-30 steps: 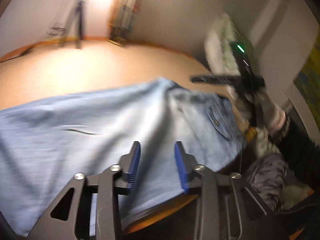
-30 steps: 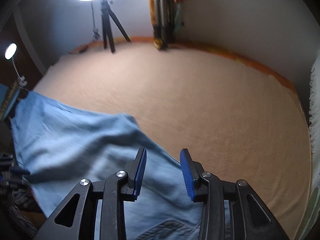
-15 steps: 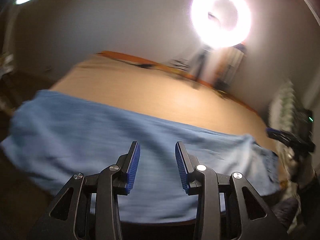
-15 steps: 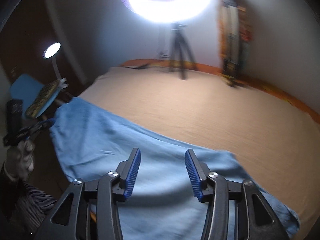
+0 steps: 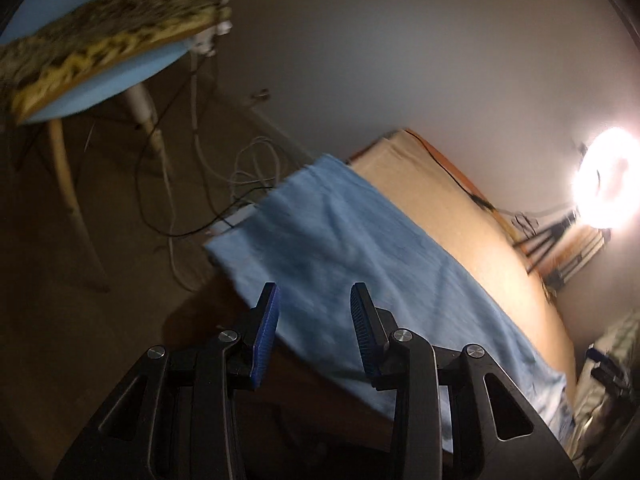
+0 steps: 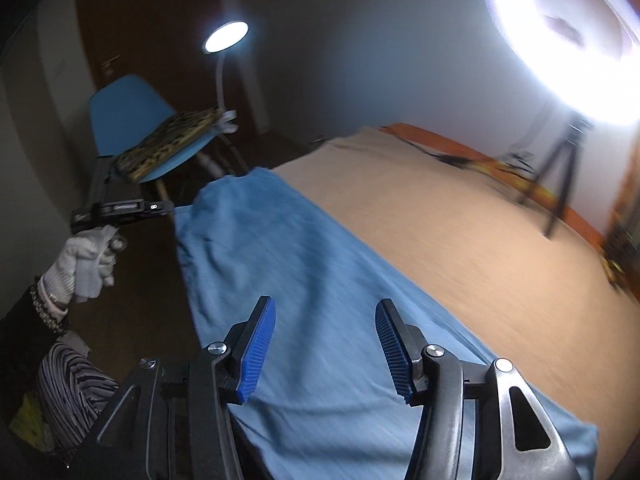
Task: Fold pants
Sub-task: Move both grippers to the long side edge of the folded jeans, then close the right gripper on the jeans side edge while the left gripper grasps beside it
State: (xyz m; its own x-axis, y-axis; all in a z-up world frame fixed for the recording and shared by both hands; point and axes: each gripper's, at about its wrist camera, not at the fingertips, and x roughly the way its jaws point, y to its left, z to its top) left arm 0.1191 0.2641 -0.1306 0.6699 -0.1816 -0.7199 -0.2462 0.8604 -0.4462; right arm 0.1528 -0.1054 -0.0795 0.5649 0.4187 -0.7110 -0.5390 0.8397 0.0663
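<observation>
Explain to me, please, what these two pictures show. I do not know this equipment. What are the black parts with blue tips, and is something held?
The black parts are hand-held grippers, one in each of a person's hands. Each carries a camera that looks forward along its two blue-padded fingers. One picture comes from the left gripper, the other from the right gripper.

In the right view you also see the person's gloved left hand holding its gripper.

On the tan bed lie light blue pants, spread long and flat. One end hangs over the bed's edge.

Nothing is held. The left gripper's jaws stand apart and empty. The right gripper's jaws are opening, with the pants only behind them.

A blue chair stands behind, and a ring light shines.
</observation>
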